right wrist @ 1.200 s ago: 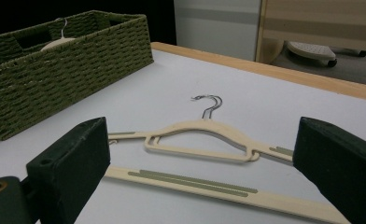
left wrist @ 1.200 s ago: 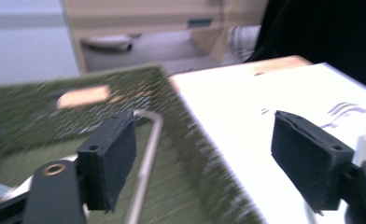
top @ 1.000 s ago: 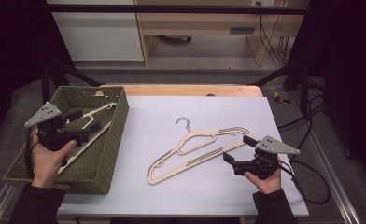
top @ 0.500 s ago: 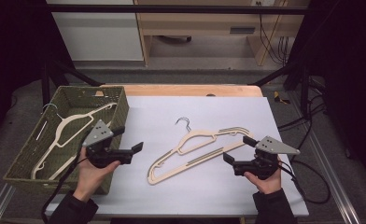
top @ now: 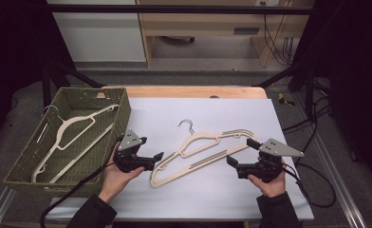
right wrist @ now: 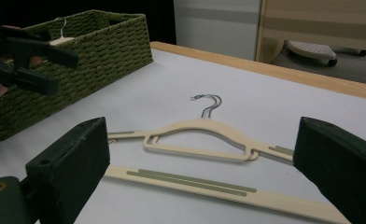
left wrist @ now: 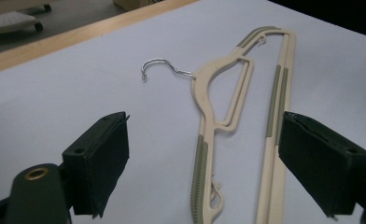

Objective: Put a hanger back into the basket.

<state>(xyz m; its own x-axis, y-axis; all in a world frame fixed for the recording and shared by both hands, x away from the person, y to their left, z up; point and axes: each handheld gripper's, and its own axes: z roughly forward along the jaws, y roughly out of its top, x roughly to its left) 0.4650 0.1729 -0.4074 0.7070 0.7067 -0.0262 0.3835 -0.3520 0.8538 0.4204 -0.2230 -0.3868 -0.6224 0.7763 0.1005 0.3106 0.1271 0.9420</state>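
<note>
A beige plastic hanger (top: 208,159) with a metal hook lies slantwise in the middle of the white table (top: 288,118). In the right gripper view two hooks sit close together on the hanger (right wrist: 195,126), as if two were stacked. My left gripper (top: 155,159) is open at the hanger's lower left end, and the hanger (left wrist: 202,116) lies between its jaws. My right gripper (top: 240,152) is open at the lower right end, low over the bar. Another beige hanger (top: 75,126) lies in the green woven basket (top: 121,124).
The basket (right wrist: 87,51) stands at the table's left edge, beside my left hand. A wooden strip (top: 193,91) runs along the table's far edge. Cables trail from both grippers toward the front edge. My left gripper (right wrist: 27,60) shows at far left in the right gripper view.
My left gripper came out of the basket, leaving a hanger inside, and moved right to the table hanger's left end. The right gripper has stayed put.
</note>
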